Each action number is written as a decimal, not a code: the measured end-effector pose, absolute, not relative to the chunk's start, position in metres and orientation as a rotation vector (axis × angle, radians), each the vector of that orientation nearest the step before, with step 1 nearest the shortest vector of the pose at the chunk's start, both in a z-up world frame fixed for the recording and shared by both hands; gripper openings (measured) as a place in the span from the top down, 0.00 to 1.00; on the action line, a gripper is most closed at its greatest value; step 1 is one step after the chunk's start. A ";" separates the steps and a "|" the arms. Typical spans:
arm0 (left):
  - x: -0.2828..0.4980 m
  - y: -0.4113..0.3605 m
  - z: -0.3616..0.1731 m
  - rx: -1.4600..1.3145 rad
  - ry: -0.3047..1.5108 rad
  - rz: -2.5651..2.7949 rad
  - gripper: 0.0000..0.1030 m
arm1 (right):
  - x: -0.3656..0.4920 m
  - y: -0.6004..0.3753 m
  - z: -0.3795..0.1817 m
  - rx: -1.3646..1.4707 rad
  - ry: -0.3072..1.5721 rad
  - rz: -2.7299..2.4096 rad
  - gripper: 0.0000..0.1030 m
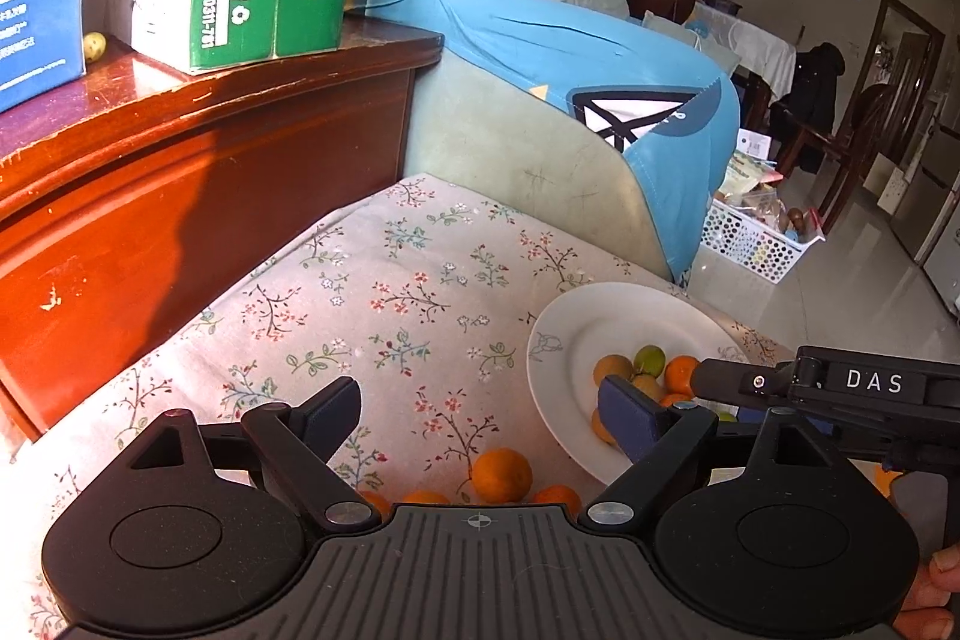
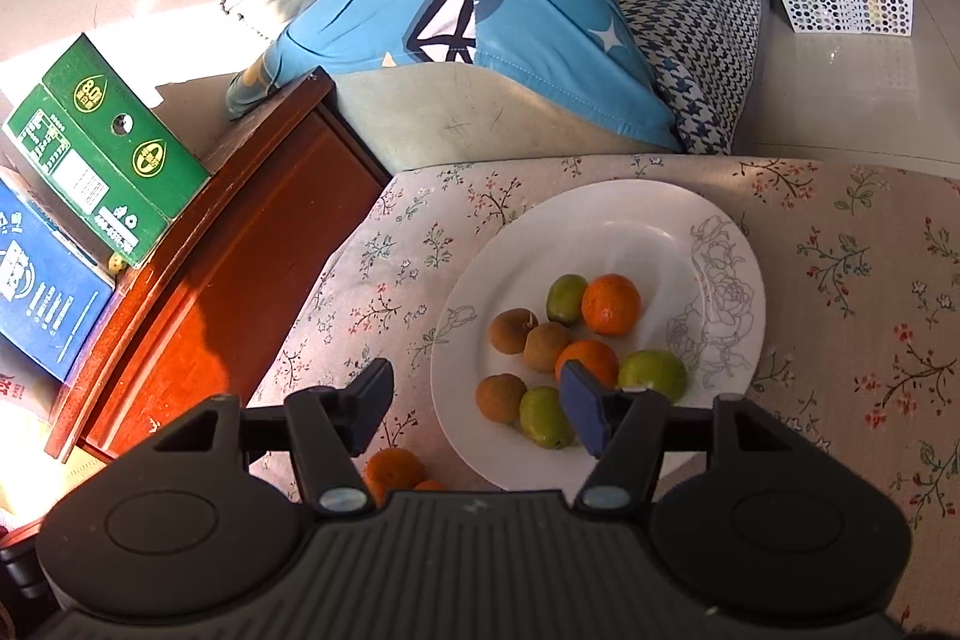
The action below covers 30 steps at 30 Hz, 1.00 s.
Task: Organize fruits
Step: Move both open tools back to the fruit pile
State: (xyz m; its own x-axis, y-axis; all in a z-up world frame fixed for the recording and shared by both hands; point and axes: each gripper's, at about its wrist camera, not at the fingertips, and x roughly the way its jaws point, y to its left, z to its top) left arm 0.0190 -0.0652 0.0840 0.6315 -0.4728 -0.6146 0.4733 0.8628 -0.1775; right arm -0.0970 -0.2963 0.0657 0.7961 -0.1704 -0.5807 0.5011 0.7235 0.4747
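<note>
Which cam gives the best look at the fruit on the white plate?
Right wrist. It looks down on the white plate, so the fruit on it lies in full sight: orange, brown and green pieces. In the left wrist view the plate sits low at the right, with both grippers hiding most of that fruit.
</note>
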 end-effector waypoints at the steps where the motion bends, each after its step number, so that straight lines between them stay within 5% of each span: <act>1: 0.018 -0.062 0.083 0.003 0.706 -0.536 0.15 | -0.098 -0.291 0.064 0.654 0.543 -0.385 0.39; 30: -0.004 -0.020 0.037 0.243 0.769 -0.444 0.15 | -0.108 -0.188 0.013 0.348 0.733 -0.190 0.39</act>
